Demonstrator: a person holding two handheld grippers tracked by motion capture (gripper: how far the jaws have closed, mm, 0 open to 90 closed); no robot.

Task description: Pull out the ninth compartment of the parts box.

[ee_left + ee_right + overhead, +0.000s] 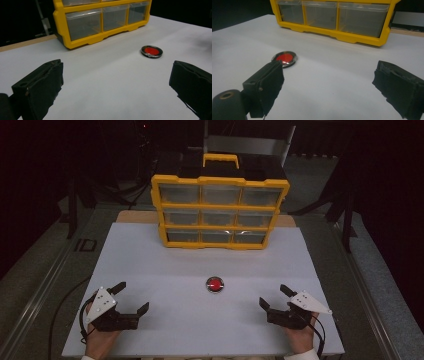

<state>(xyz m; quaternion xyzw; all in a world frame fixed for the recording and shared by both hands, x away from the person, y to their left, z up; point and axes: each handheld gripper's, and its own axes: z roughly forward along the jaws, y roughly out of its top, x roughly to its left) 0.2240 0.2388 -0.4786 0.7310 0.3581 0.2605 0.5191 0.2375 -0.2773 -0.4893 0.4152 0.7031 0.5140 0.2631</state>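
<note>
I've got both grippers low at the near edge of the white worktop (150,265), one per side. Left gripper (131,299) sits near the left corner, fingers spread wide, nothing btwn them. Right gripper (278,298) mirrors it near the right corner, fingers also wide apart and empty. Both hands rest behind them at the bottom of the high view.

The small round disc (215,284), red centre w/ a dark shiny rim, lies flat on the worktop roughly midway btwn the two grippers and a bit farther out from me. It's apart from both, touching neither. In the left gripper view the disc (151,51) shows ahead and toward the right finger; in the right gripper view the disc (284,58) sits just past the tip of the left finger (265,85), still clear of it.

Beyond the disc, at the far side, stands a yellow drawer box (220,212) w/ three rows of clear drawers, all pushed in, handle on top.
</note>
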